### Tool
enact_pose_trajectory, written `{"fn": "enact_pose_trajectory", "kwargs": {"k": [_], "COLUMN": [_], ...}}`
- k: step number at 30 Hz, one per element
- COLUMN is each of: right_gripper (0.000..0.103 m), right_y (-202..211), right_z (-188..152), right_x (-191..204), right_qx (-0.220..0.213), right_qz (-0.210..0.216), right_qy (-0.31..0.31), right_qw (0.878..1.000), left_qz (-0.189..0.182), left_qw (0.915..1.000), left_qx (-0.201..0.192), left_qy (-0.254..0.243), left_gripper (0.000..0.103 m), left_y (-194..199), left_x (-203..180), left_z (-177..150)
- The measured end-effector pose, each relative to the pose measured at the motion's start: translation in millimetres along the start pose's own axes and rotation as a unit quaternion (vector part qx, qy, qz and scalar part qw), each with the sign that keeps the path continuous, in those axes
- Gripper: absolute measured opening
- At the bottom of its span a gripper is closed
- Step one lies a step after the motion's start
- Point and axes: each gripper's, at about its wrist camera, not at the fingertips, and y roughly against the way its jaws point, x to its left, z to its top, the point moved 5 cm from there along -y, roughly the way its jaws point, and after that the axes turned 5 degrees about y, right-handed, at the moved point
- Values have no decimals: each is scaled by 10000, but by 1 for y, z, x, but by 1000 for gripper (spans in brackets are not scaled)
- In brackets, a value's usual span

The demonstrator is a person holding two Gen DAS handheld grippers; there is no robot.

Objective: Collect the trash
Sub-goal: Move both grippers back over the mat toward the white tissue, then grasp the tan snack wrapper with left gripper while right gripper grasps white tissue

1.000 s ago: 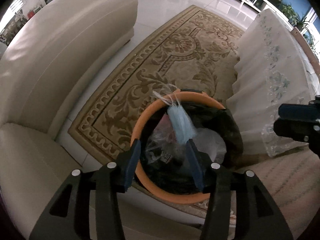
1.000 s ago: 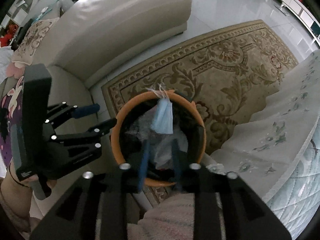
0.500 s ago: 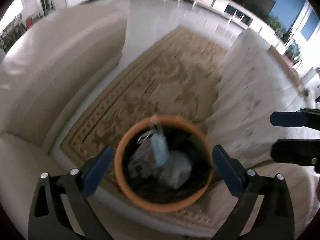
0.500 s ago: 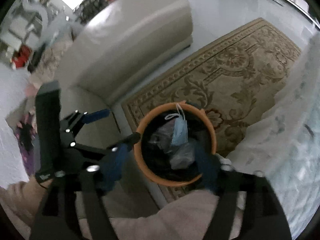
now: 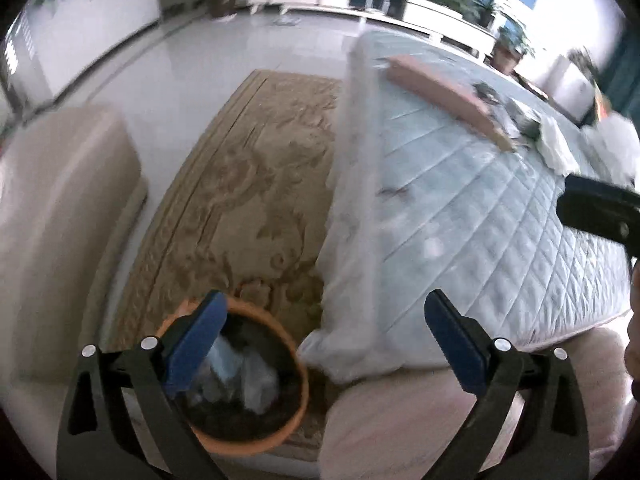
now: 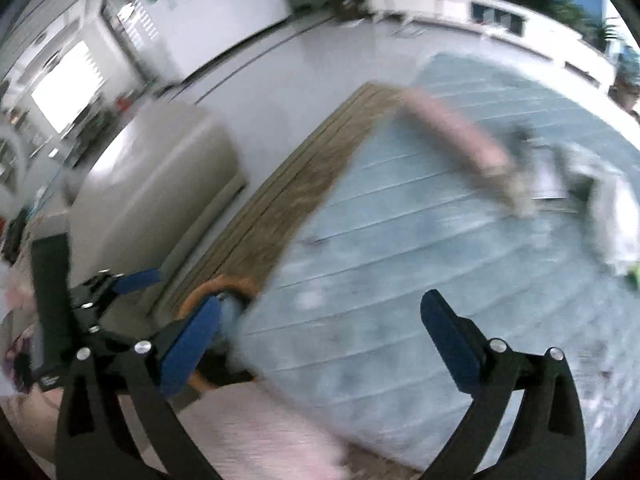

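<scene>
Left-wrist view, L to R: cream sofa [image 5: 60, 216] at 9 o'clock, patterned rug [image 5: 248, 184] centre-left, orange trash bin [image 5: 248, 436] at 7 o'clock w/ dark liner, holding a blue face mask [image 5: 224, 360] + crumpled plastic. Left gripper [image 5: 320, 344]: jaws wide apart, nothing between; left blue pad overlaps bin rim in view. Quilted pale-blue table cover [image 5: 500, 216] fills 2–4 o'clock; a long pinkish box [image 5: 444, 92] lies on it at 1 o'clock, blurred white items [image 5: 556, 144] beyond.

Right-wrist view, heavy blur: left gripper seen again at 8 o'clock; bin only part visible at 7 o'clock. Right gripper [image 6: 320, 340]: jaws have just been opening, now spread wide, empty, over the cover.
</scene>
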Motion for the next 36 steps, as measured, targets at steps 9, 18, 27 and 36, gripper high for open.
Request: {"fn": "enact_pose_trajectory", "kwargs": {"k": [9, 18, 27, 36], "right_gripper": [98, 98, 98, 98], "right_y": [32, 26, -16, -43], "right_z": [-10, -12, -8, -6], "right_x": [-143, -243, -285, -305], "right_qx": [-276, -490, -251, -33], "right_qz": [-1105, -1861, -1774, -1548], "right_qy": [-561, -634, -676, -950], "right_qw": [9919, 9793, 9815, 9834], "left_qz": [-55, -175, -121, -380], "left_qw": [9954, 9838, 9827, 9840], "left_qx": [-97, -529, -22, 224], "left_qy": [-952, -1703, -1847, -1728], "left_gripper": [97, 97, 97, 96], "left_y": [-32, -72, -120, -147], "left_x": [-120, -213, -242, -262], "left_z": [53, 96, 120, 136]}}
